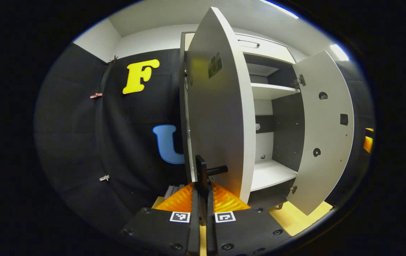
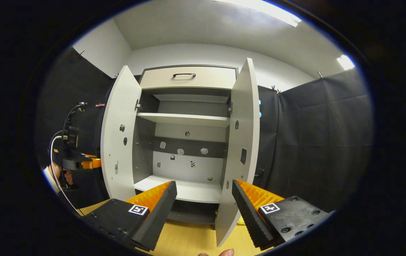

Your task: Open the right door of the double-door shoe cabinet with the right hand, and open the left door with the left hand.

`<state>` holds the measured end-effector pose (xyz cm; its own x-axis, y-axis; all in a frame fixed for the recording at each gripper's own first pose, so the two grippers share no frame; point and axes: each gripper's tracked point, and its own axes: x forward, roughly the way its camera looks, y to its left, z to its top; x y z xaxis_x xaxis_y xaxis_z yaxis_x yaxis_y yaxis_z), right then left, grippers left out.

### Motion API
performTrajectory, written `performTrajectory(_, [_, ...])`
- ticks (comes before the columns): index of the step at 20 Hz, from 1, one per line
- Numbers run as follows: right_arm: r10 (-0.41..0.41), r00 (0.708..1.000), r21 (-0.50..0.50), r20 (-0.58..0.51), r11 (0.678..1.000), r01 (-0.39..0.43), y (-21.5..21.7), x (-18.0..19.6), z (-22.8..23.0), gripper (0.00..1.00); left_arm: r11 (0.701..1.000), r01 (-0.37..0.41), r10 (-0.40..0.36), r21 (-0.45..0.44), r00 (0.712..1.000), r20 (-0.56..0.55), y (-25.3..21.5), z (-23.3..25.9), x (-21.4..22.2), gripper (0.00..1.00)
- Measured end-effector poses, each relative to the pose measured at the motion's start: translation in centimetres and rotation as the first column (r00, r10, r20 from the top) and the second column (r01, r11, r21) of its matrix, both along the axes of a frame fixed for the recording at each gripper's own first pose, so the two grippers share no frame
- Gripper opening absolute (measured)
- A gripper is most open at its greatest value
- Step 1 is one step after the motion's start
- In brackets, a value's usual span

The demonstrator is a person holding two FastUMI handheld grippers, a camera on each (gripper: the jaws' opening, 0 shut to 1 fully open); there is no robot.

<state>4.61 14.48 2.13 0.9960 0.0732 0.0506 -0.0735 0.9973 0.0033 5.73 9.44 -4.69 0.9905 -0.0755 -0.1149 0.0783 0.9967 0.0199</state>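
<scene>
L gripper (image 1: 202, 199): fingers together, clamped on the left door's handle (image 1: 211, 170) — bar runs sideways, just ahead of the tips.
Left door (image 1: 220, 117): swung well out, edge-on; hinge side far, at the cabinet (image 2: 188, 76).
R gripper (image 2: 203, 199): fingers wide apart, holding nothing.
Right door (image 2: 240, 149): open, free edge between the R fingers, a bit farther — R hand nearer it.
Judgement: both doors look open; L release next.
</scene>
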Motion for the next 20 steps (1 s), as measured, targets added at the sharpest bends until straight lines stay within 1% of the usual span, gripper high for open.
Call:
performTrajectory(1, [0.001, 1.000, 0.000, -0.002, 1.000, -0.001, 0.1, 0.0, -0.1, 0.96, 1.000, 0.007, -0.007, 0.000, 1.000, 0.000, 0.2, 0.0, 0.1, 0.11])
performTrajectory(3, [0.003, 1.000, 0.007, -0.004, 1.000, -0.003, 0.3, 0.2, 0.0, 0.96, 1.000, -0.002, 0.002, -0.014, 1.000, -0.002, 1.6, -0.2, -0.1, 0.11])
performTrajectory(4, [0.003, 1.000, 0.008, -0.004, 1.000, -0.003, 0.4, 0.1, 0.0, 0.98, 1.000, -0.012, 0.012, -0.020, 1.000, -0.002, 2.2, -0.3, -0.2, 0.11])
performTrajectory(7, [0.002, 1.000, 0.008, -0.004, 1.000, -0.002, 0.5, 0.0, 0.0, 0.98, 0.998, -0.059, 0.059, -0.011, 0.998, 0.001, 4.3, -0.6, -0.3, 0.11])
performTrajectory(8, [0.002, 1.000, 0.008, -0.008, 1.000, -0.002, 0.6, 0.1, -0.1, 0.98, 0.996, -0.085, 0.085, -0.002, 0.996, 0.003, 5.4, -0.6, -0.4, 0.12])
performTrajectory(9, [0.002, 1.000, 0.011, -0.012, 1.000, -0.002, 0.6, 0.1, -0.3, 0.98, 0.996, -0.088, 0.088, -0.016, 0.996, 0.002, 6.4, -0.9, -0.2, 0.06])
performTrajectory(10, [0.004, 1.000, 0.014, -0.016, 1.000, -0.003, 0.8, 0.2, -0.3, 0.98, 0.995, -0.073, 0.072, -0.062, 0.997, -0.008, 6.5, -1.0, -0.2, 0.05])
performTrajectory(11, [0.005, 1.000, 0.016, -0.018, 1.000, -0.005, 0.9, 0.1, -0.3, 0.98, 0.994, -0.075, 0.075, -0.085, 0.997, -0.007, 7.0, -1.1, -0.3, 0.00])
performTrajectory(12, [0.005, 1.000, 0.017, -0.015, 1.000, -0.005, 1.0, 0.1, -0.2, 0.98, 0.995, -0.067, 0.067, -0.080, 0.998, -0.002, 6.9, -0.9, -0.5, 0.11])
performTrajectory(13, [0.004, 1.000, 0.017, -0.011, 1.000, -0.004, 1.0, 0.0, -0.1, 0.98, 0.996, -0.064, 0.064, -0.056, 0.998, 0.002, 6.9, -1.0, -0.6, 0.10])
performTrajectory(15, [0.003, 1.000, 0.017, -0.007, 1.000, -0.003, 1.2, 0.0, 0.1, 0.98, 0.997, -0.071, 0.071, -0.004, 0.997, 0.010, 7.0, -1.0, -0.7, 0.10])
performTrajectory(16, [0.004, 1.000, 0.017, -0.009, 1.000, -0.003, 1.2, -0.1, 0.0, 0.98, 0.997, -0.071, 0.071, 0.001, 0.997, 0.013, 7.0, -1.0, -0.6, 0.10])
performTrajectory(20, [0.000, 1.000, 0.016, -0.013, 1.000, 0.001, 1.2, -0.3, -0.2, 0.98, 0.997, -0.071, 0.071, -0.028, 0.997, 0.011, 6.9, -0.8, -1.1, 0.10])
